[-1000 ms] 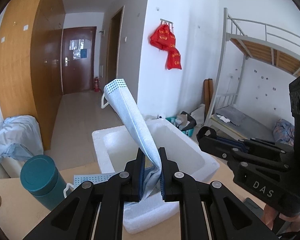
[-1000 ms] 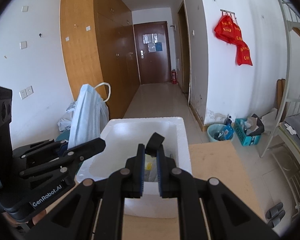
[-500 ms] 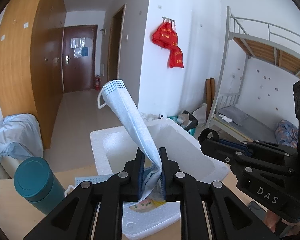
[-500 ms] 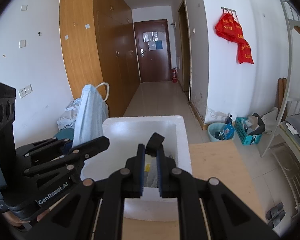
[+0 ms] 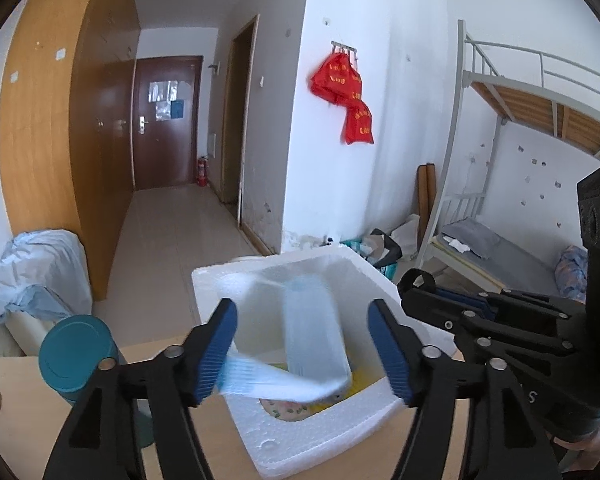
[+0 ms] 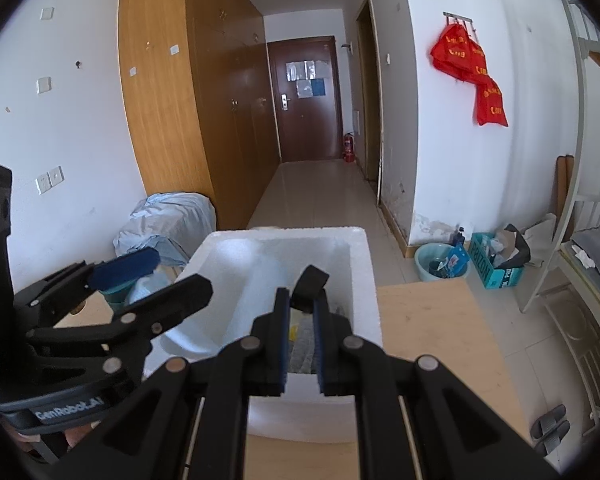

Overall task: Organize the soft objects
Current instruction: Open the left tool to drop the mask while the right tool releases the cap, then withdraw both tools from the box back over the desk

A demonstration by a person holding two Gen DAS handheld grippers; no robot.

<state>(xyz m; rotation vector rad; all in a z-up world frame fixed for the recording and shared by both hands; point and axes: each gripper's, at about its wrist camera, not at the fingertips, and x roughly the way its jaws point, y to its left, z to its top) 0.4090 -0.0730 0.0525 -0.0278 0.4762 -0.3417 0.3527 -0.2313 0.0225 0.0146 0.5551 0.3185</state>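
A light blue face mask [image 5: 312, 332], blurred in motion, drops between the fingers of my left gripper [image 5: 300, 308] above the white foam box [image 5: 320, 440]. The left jaws are opening and the pads no longer press the mask, though one end still brushes the left pad. Other soft items [image 5: 288, 410] lie on the box floor. My right gripper [image 6: 302, 300] hovers over the near edge of the foam box [image 6: 364, 280], shut on a black strap [image 6: 310, 282] that sticks up past its tips. In the right wrist view the left gripper [image 6: 168, 274] stands spread at the box's left side.
A teal lidded cup [image 5: 76, 356] stands on the wooden table [image 6: 428, 320] left of the box. A bundle of pale cloth [image 5: 40, 272] sits on the floor beyond. A bunk bed [image 5: 500, 248] and floor clutter lie to the right.
The left gripper's jaws have spread wide and let go of the mask, which had stood upright between them and now falls towards the box. The right gripper has not moved.
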